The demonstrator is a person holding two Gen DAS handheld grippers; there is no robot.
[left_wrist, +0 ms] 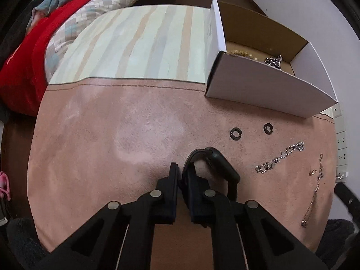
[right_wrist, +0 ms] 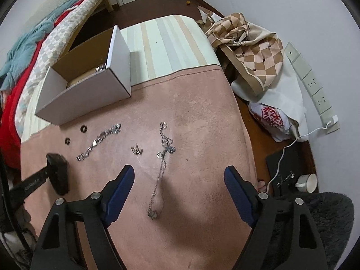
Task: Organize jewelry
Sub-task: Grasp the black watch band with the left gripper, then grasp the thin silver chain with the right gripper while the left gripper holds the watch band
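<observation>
Left wrist first: left gripper (left_wrist: 182, 168) clamped on a black watch (left_wrist: 221, 164) above the pink cloth (left_wrist: 112, 135). White box (left_wrist: 265, 85) holds beads and a silver chain (left_wrist: 273, 61).

Right wrist: right gripper (right_wrist: 178, 180) wide apart, holding nothing, over a thin necklace (right_wrist: 160, 171); bracelet (right_wrist: 99, 140), two black rings (right_wrist: 83, 128) near the box; a bag (right_wrist: 272, 118) with red print, unreadable.

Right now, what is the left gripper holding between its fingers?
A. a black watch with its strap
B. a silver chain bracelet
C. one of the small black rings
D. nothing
A: in the left wrist view the left gripper is shut on the strap of the black watch, while the silver bracelet and both black rings lie apart on the pink cloth.
</observation>
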